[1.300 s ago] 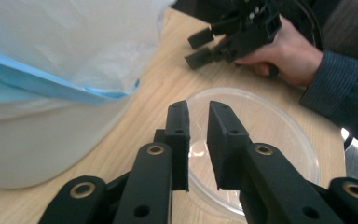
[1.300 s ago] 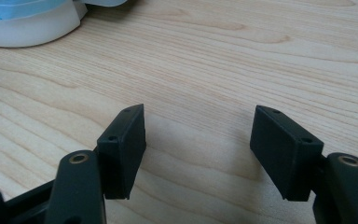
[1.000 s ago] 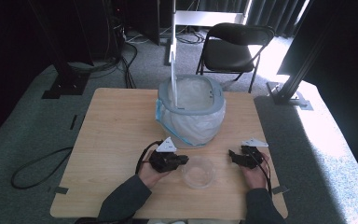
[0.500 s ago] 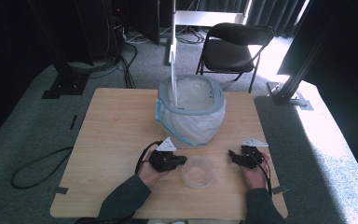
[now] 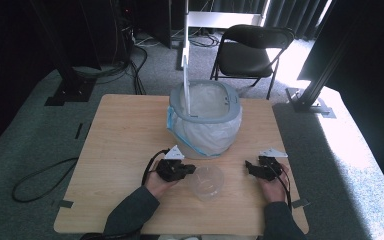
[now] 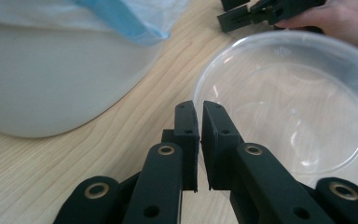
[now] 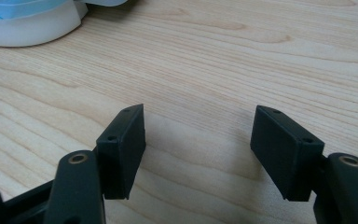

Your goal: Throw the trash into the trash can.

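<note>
I read the clear bowl point(image 5: 206, 182) as the thing to work with: thin plastic, light, likely to flex and skid on the tabletop point(image 5: 125, 135), so I'd take it by the rim, one finger inside and one outside, with gentle pressure. It sits near the front edge, between my two grippers and just in front of the lined bin point(image 5: 205, 117).

My left gripper point(image 6: 199, 128) has its fingers clenched almost together, a thin slit between them, at the bowl's near rim point(image 6: 200, 88); whether a sliver of rim is pinched there I cannot tell, but it looks like they hold nothing. My right gripper point(image 7: 198, 140) rests well apart from the bowl, fingers released wide over bare wood, touching nothing.
</note>
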`<act>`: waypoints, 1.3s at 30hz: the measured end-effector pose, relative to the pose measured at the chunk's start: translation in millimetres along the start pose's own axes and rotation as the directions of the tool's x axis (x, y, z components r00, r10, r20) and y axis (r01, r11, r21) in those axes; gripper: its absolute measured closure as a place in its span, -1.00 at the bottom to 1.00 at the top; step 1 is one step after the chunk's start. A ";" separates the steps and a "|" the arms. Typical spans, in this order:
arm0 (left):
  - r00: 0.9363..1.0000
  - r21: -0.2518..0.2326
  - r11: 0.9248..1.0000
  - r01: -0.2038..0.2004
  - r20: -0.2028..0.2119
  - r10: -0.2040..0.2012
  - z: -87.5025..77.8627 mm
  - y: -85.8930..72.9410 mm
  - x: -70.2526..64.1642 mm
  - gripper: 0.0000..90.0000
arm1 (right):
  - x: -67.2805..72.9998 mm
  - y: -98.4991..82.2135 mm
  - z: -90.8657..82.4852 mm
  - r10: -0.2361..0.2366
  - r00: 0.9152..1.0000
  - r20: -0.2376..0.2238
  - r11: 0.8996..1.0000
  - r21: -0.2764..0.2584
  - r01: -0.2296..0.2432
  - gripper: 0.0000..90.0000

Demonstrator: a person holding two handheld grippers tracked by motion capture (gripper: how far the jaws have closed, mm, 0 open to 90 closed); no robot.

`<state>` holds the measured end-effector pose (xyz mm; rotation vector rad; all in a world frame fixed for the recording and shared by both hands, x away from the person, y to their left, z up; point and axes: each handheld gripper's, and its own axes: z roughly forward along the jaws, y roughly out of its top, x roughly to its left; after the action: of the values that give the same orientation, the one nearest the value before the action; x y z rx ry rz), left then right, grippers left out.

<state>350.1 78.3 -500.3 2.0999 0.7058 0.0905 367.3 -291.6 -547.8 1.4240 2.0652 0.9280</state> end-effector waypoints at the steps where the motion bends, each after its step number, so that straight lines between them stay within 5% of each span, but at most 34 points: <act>1: 1.000 0.002 1.000 0.003 -0.004 -0.003 0.5 -0.9 1.2 0.88 | 0.0 0.0 0.0 0.000 1.000 0.000 1.000 0.000 0.000 -0.24; 10: 0.999 0.033 0.999 0.039 -0.019 -0.038 7.1 -11.7 11.7 0.84 | 0.0 0.0 0.0 0.000 1.000 0.000 1.000 -0.001 0.000 -0.24; 22: 0.998 0.001 0.998 0.056 -0.028 -0.056 -1.3 -11.3 13.5 0.75 | 0.1 -0.1 0.0 -0.002 1.000 0.000 1.000 0.000 0.002 -0.24; 33: 0.998 -0.111 0.992 0.055 -0.008 -0.057 -39.0 -0.5 -3.1 0.51 | 0.6 -0.3 -0.3 -0.001 1.000 0.000 1.000 0.000 0.001 -0.24; 39: 1.000 -0.110 0.994 0.021 0.012 -0.020 -44.3 3.6 -17.2 0.39 | 0.6 -0.3 -0.3 -0.001 1.000 0.000 1.000 0.000 0.001 -0.24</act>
<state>323.3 100.5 -467.6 1.9865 0.7001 0.1042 366.7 -291.2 -547.9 1.4230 2.0659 0.9278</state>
